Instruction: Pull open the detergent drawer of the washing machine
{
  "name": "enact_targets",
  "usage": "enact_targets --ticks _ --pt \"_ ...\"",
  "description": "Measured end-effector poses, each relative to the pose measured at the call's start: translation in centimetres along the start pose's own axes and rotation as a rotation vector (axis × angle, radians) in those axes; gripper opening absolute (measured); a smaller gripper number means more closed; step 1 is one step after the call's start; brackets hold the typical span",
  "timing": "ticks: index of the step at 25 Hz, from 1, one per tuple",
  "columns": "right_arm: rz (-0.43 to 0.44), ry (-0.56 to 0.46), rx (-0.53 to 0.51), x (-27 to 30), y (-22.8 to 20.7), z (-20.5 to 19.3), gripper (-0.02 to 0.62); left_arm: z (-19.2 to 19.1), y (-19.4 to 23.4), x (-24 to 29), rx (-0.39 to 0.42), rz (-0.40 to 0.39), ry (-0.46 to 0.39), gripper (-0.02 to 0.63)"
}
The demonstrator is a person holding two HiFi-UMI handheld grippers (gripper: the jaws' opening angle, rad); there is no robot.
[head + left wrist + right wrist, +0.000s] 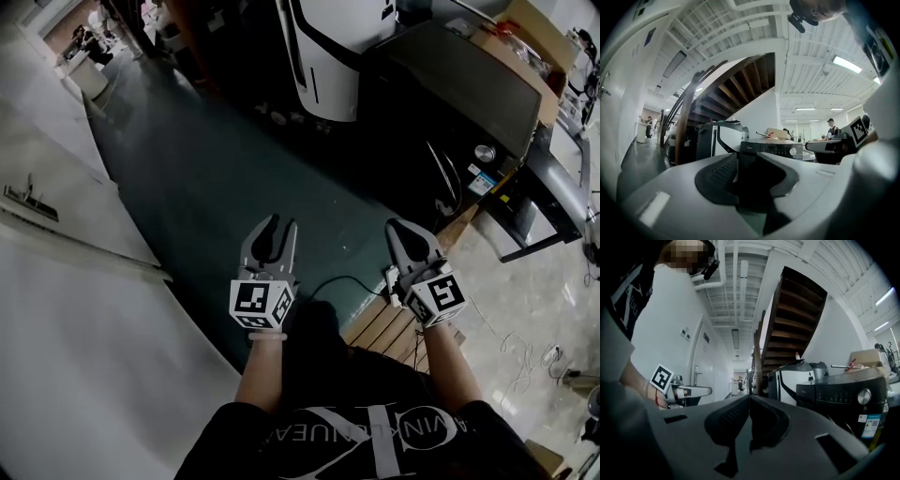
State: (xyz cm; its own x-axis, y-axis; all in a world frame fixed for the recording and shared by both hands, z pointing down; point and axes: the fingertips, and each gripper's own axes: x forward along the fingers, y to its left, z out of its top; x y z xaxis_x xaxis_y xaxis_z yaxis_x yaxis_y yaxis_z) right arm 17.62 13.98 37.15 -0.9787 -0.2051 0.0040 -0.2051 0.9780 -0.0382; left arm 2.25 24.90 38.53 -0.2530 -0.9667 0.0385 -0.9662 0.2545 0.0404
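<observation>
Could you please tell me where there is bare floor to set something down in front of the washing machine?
The dark green floor is bare from the white wall across to the washing machine and white appliance. It is crowded by the wooden boards, where a power strip and cable lie.

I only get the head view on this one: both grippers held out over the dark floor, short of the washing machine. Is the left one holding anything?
Observer: No. The left gripper has its jaws apart, nothing between them.
Operator: And the right?
Observer: The right gripper has its jaws closed together, empty.
Operator: What's ahead of the left one?
Observer: The washing machine shows through the gap between its jaws, some way off, untouched.
</observation>
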Motion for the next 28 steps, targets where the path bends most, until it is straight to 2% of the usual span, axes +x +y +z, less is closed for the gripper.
enact_targets --ticks 8,12,19,23,28 --pt "-0.117 0.005 0.042 5.7 1.3 3.7 0.012 3.6 6.4 2.6 0.005 -0.097 0.047 0.110" --pt "-0.142 0.009 0.051 7.0 2.5 5.4 0.012 4.8 8.3 2.8 -0.006 -0.121 0.064 0.110" --pt "-0.159 -0.001 0.040 8.0 2.0 6.1 0.012 4.5 7.9 4.9 -0.016 -0.177 0.062 0.110" --pt "-0.219 0.024 0.034 8.1 0.2 5.3 0.012 4.3 6.8 6.8 -0.016 -0.226 0.066 0.110" --pt "-0.255 0.045 0.052 8.2 -1.9 4.1 0.012 3.6 5.9 9.6 -0.030 -0.264 0.088 0.110"
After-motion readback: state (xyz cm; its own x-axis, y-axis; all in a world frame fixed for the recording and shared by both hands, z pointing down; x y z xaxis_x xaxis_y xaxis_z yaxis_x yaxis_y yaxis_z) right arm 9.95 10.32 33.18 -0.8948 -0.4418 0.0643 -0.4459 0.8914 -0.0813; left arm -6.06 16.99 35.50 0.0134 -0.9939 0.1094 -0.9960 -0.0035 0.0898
